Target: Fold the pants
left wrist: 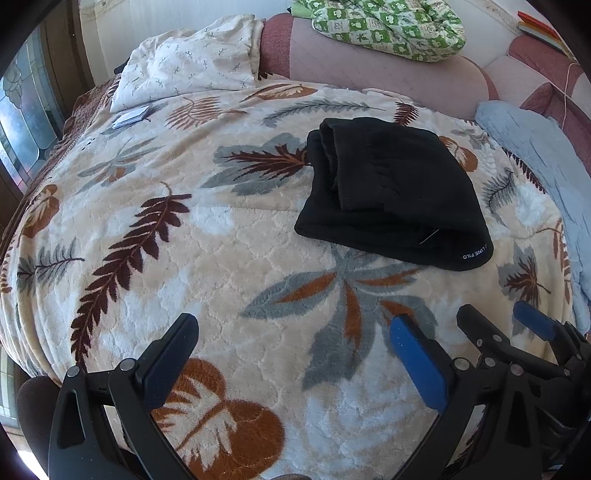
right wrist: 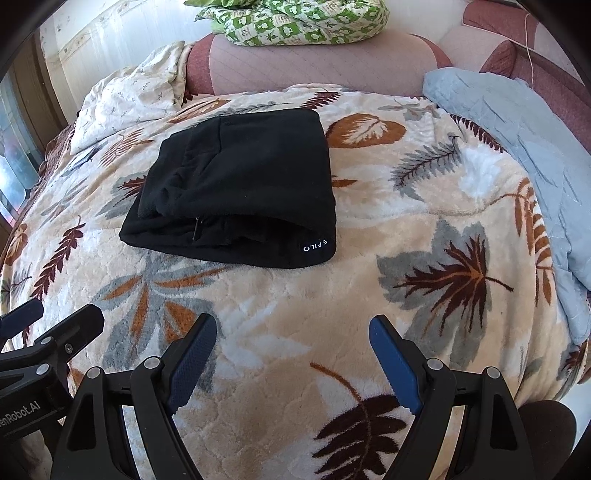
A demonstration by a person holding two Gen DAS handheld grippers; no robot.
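Black pants [left wrist: 395,192] lie folded into a compact bundle on the leaf-patterned blanket [left wrist: 221,258], with a small white label at the near right corner. In the right wrist view the same pants [right wrist: 236,192] sit ahead and to the left. My left gripper [left wrist: 291,332] is open above the blanket, well short of the pants, nothing between its fingers. My right gripper [right wrist: 293,332] is open too, empty, hovering over bare blanket. The right gripper [left wrist: 495,317] shows at the lower right of the left wrist view, and the left gripper [right wrist: 55,314] at the lower left of the right wrist view.
A cream pillow [left wrist: 188,66] lies at the far left, a green checked quilt [left wrist: 388,29] on the pink headboard [left wrist: 369,70], and a light blue cover [right wrist: 517,147] along the right side. A small flat white item [left wrist: 131,116] rests near the pillow.
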